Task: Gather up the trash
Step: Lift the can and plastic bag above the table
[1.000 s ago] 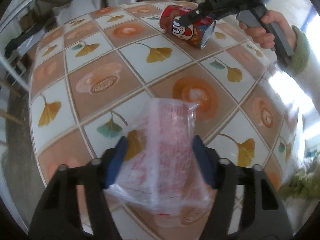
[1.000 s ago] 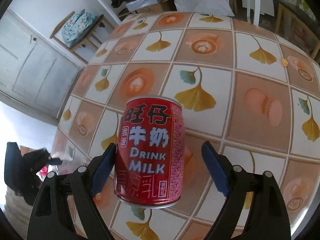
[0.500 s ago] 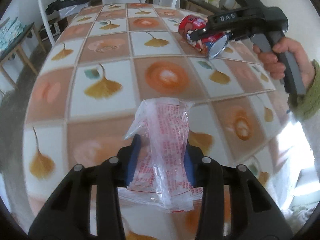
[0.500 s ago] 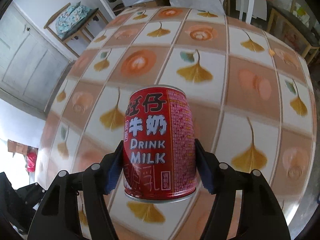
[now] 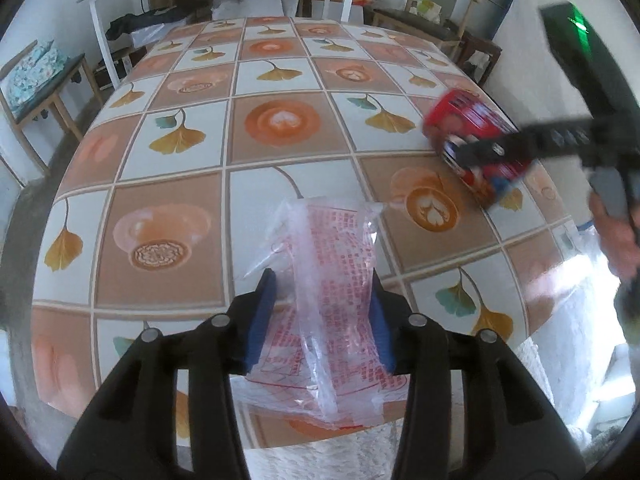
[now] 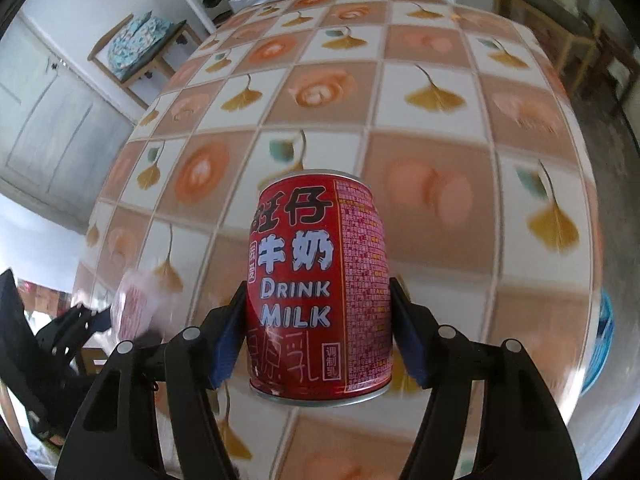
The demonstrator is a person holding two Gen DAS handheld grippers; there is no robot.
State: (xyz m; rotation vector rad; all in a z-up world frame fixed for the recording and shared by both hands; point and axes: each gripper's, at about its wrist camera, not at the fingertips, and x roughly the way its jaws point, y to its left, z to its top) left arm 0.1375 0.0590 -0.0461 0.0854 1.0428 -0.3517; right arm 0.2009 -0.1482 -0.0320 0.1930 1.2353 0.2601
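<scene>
Table [image 5: 280, 168] covered with a cloth of checkered squares showing ginkgo leaves and latte cups, filling both views; chairs and a side bench with a patterned cushion [image 5: 28, 76] beyond its far edge. Right gripper [image 6: 318, 336] pointed steeply down over the table, its blue-padded fingers [image 6: 228, 344] pressed against both sides of an upright red milk can [image 6: 316, 292], lettering "DRINK MILK" facing the camera, can lifted clear of the cloth. Same can seen blurred at right in the left wrist view [image 5: 476, 148], clamped by the dark gripper body, a hand [image 5: 618, 236] on the handle behind. Left gripper [image 5: 322, 320] near the table's front edge, fingers [image 5: 260, 320] at a middling gap and easing open slightly, a crumpled clear plastic wrapper [image 5: 332, 280] with red print between them, pads touching its sides.
</scene>
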